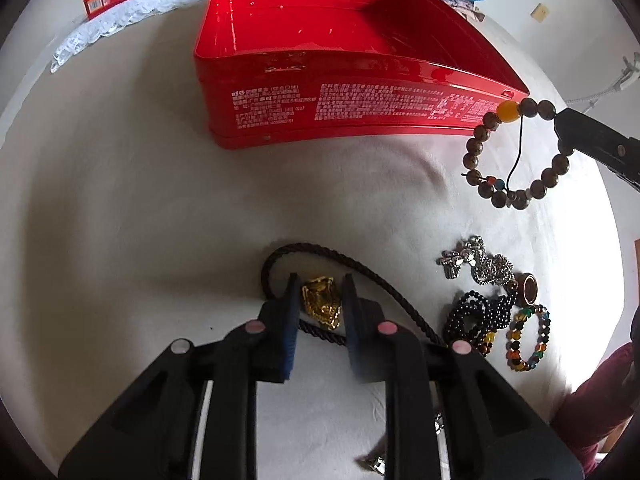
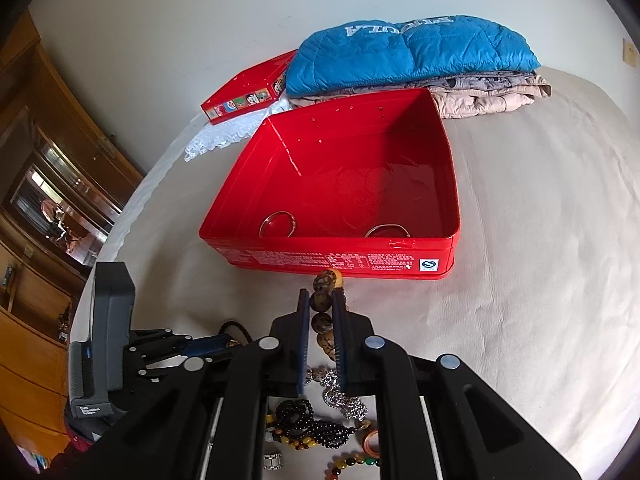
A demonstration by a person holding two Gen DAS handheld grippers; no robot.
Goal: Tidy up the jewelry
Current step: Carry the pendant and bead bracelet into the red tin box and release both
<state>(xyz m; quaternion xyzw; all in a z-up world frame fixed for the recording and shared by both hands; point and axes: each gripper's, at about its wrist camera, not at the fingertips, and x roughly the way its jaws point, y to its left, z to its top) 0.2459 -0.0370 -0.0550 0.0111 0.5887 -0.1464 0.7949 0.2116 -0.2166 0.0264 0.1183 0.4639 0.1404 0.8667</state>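
Observation:
An open red tin box (image 1: 352, 92) (image 2: 340, 248) sits on the white bed; two metal bangles (image 2: 276, 224) lie inside it. My right gripper (image 2: 320, 300) is shut on a brown bead bracelet (image 1: 516, 152) (image 2: 324, 312) with a yellow bead, held in the air near the box's front wall. My left gripper (image 1: 320, 288) straddles a gold pendant (image 1: 322, 300) on a dark braided cord (image 1: 360, 272), jaws narrowly apart, resting on the bed.
A pile of jewelry lies to the right of my left gripper: a silver chain (image 1: 480, 262), black bead strands (image 1: 476, 316), a multicolour bead bracelet (image 1: 528, 338). Folded blue jacket (image 2: 408, 52) and red lid (image 2: 248, 88) lie behind the box. A wooden cabinet (image 2: 48, 184) stands left.

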